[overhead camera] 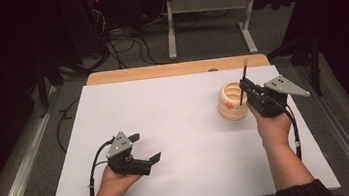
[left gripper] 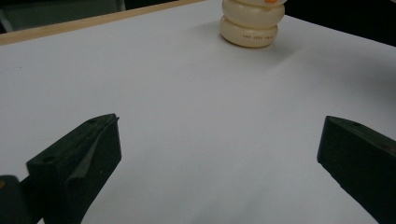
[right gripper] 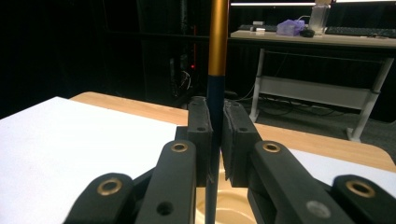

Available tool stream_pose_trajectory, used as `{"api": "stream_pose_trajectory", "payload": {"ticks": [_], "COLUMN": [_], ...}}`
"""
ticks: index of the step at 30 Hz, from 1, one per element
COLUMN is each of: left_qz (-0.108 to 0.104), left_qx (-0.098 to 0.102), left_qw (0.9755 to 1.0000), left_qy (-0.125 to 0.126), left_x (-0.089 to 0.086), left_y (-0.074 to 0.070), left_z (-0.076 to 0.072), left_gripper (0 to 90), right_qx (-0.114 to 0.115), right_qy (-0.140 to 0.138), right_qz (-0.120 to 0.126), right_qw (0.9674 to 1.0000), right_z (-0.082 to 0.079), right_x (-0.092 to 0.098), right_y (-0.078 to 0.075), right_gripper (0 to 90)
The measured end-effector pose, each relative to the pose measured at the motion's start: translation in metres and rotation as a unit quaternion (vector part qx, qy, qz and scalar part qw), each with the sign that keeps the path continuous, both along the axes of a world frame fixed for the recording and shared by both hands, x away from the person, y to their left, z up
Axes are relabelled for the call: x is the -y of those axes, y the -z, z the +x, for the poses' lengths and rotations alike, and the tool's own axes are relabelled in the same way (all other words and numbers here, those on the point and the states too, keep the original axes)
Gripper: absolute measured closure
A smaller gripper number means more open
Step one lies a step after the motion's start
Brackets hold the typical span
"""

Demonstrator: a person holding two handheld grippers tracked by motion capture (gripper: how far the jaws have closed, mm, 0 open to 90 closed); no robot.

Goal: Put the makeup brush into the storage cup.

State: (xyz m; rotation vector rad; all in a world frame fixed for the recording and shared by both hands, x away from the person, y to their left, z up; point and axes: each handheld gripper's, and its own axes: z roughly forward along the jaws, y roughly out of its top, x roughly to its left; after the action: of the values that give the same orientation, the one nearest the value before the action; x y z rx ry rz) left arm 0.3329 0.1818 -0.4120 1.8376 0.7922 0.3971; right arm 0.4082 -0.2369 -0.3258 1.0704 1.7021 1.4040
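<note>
1. While my right claw [overhead camera: 245, 88] grips a thin brush [overhead camera: 243, 83], the high view sets it just over the far-right part of the white table [overhead camera: 176, 128], with the brush upright and its lower end down inside the cream holder [overhead camera: 231, 102].
2. From the right gripper view, I see what the high view is too small to give: both pads clenched flat on the dark handle of the brush [right gripper: 215, 93], a gold band above the pads, and the handle running on down into the holder [right gripper: 229, 205] below my claw [right gripper: 215, 135].
3. That same view looks level across the room, so it takes in a desk [right gripper: 327, 39] at the back with a purple thing on it; the brush tip is cut off at the top edge.
4. The high view does show that tip, pale and pointing up past the table's wooden far edge [overhead camera: 174, 69].
5. My left claw [overhead camera: 144, 148] lies released near the front left of the table, well apart from the holder.
6. Looking along it in the left gripper view, my two jaws stand wide, nothing but white table [left gripper: 196, 140] between them [left gripper: 219, 154].
7. Farther off in that view stands the holder [left gripper: 251, 25], showing its ringed side, a line of small print and an orange spot at the top edge.
8. On the high view that orange spot sits on the holder's near-left side.
</note>
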Motion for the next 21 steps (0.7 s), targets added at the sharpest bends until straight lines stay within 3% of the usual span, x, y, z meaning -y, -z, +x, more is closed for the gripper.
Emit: {"api": "stream_pose_trajectory", "payload": {"ticks": [12,21], "left_qz": [0.0,-0.001], "left_qx": [0.0,0.002], "left_qw": [1.0,1.0], "left_qy": [0.004,0.005], "left_x": [0.001,0.0], "left_y": [0.0,0.0], "left_z": [0.0,0.0], "left_gripper": [0.6,0.6], "right_qx": [-0.005,-0.017], "right_qy": [0.004,0.014], "right_qz": [-0.014,-0.023], "right_qw": [0.9999,0.9995], "right_z": [0.018,0.033], "right_x": [-0.01,-0.014], "right_y": [-0.005,0.0], "right_gripper": [85.1,85.1]}}
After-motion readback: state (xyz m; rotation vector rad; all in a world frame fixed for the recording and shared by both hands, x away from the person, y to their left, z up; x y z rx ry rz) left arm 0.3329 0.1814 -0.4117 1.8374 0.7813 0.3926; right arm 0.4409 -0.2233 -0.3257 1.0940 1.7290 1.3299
